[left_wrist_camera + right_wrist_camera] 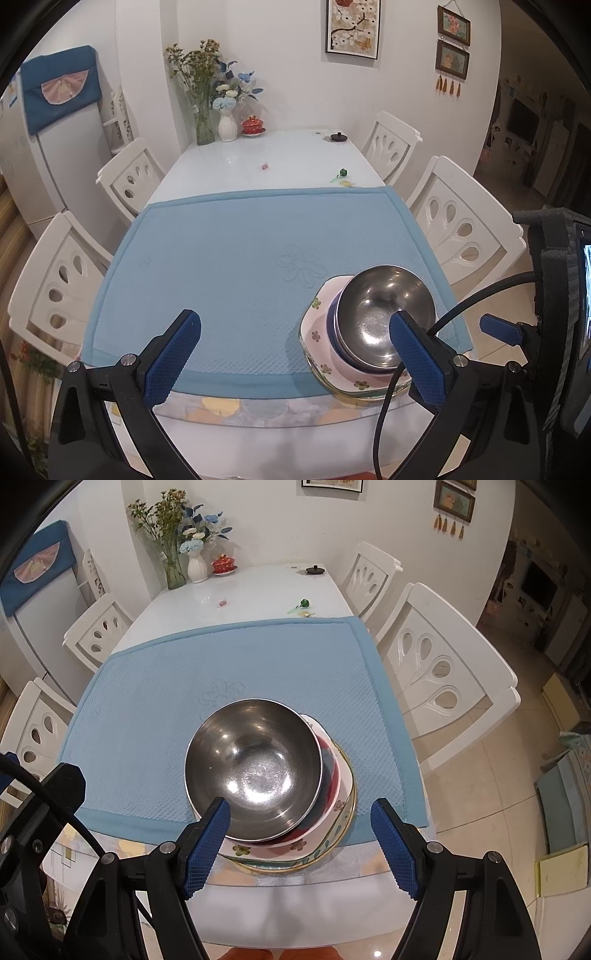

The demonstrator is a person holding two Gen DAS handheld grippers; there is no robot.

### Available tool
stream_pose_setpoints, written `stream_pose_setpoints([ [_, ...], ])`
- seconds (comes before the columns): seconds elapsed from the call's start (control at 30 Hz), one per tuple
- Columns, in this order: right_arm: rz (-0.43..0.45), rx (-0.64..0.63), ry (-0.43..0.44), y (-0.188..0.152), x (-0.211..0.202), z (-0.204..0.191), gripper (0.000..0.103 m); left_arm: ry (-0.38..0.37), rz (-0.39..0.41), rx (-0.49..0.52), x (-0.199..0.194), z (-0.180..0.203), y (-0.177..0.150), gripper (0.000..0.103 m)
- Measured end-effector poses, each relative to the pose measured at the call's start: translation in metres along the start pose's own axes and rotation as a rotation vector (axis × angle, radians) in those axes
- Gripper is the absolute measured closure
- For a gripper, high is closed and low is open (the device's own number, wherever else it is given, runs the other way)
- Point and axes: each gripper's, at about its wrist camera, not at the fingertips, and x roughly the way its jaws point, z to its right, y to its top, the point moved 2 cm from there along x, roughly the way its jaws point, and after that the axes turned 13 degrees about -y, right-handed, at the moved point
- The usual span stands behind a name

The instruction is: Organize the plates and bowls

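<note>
My white glossy dining table (258, 155) stands in a white-walled corner, four white cut-out chairs round it, and a light blue textured mat (221, 258) with a raised flower covers its near half. The mat is my landmark. Nearly all of it lies bare and open, out to its stitched border; beyond its far edge the tabletop holds only small bits and, at the wall, vases of flowers (207, 92).

At the mat's near right corner sits the stack: a round, shiny stainless steel bowl (255, 768) nested in a darker bowl, on a white flower-printed plate (317, 332) and a gold-rimmed plate (332, 845) that overhangs the mat's front edge.

My left gripper (295, 354) hangs wide over the mat's near edge, gripping nothing. My right gripper (301, 834) also stands wide, its blue ribbed pads (395, 849) either side of the stack's near rim, apart from it.
</note>
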Motion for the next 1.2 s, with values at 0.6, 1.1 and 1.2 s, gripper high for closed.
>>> stream_pose_setpoints([
  [0.6,0.062,-0.057,0.06,0.022,0.016,0.018,0.027,0.12,-0.027,-0.032,0.012,0.019,0.009,0.001],
  [1.1,0.101,-0.035,0.05,0.028,0.003,0.017,0.027,0.109,0.026,-0.033,0.002,0.005,0.02,0.001],
  [1.2,0.106,-0.02,0.04,0.031,-0.001,0.013,0.027,0.094,0.018,-0.029,0.003,-0.001,0.022,0.001],
])
